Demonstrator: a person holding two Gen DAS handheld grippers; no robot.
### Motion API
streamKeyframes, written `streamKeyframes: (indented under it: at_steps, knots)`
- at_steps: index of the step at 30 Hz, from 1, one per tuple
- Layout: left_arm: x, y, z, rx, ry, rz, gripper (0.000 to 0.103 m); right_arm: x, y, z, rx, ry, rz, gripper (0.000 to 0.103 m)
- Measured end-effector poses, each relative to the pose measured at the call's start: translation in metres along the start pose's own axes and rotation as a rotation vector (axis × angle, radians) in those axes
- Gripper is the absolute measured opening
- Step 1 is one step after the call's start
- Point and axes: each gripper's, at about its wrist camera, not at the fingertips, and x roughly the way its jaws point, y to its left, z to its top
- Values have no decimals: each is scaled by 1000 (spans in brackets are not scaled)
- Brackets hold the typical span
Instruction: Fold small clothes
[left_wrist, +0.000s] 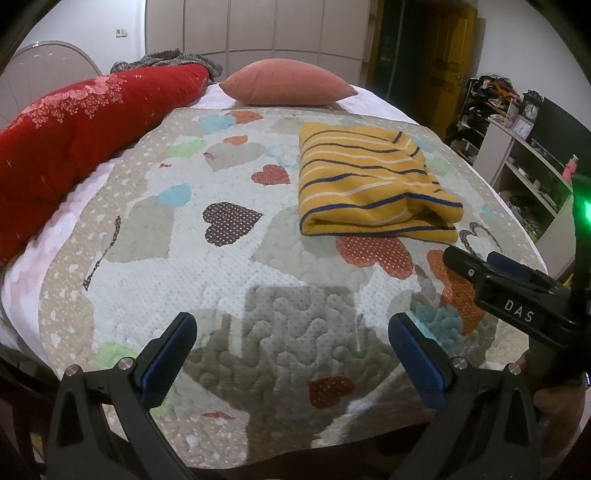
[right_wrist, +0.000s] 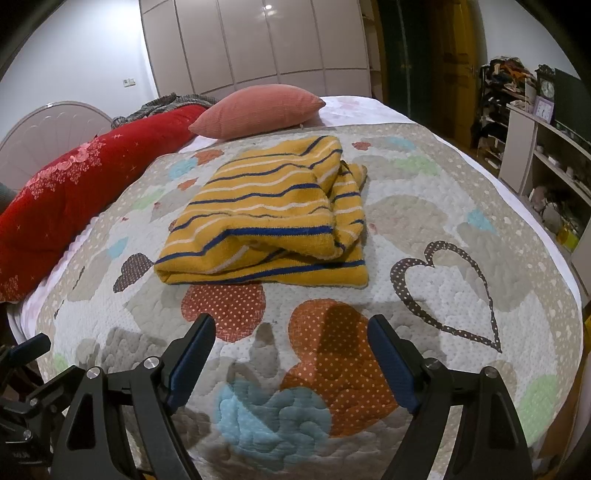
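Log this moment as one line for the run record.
striped yellow garment: folded, on heart quilt | left hand-held gripper: open, empty | right hand-held gripper: open, empty | both short of garment

Red blanket runs off the frame at nine o'clock. Shelf clutter at three o'clock is too small to identify. Folded striped garment hides its own inner layers.

Both wrist views angled down, sharing folded striped garment centre-bed
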Motion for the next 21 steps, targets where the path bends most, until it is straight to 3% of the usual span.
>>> streamKeyframes:
  at_steps: [21]
  knots:
    - [11, 8, -2, -30, 21, -15, 103, 7, 5, -2, -10, 18, 8, 89]
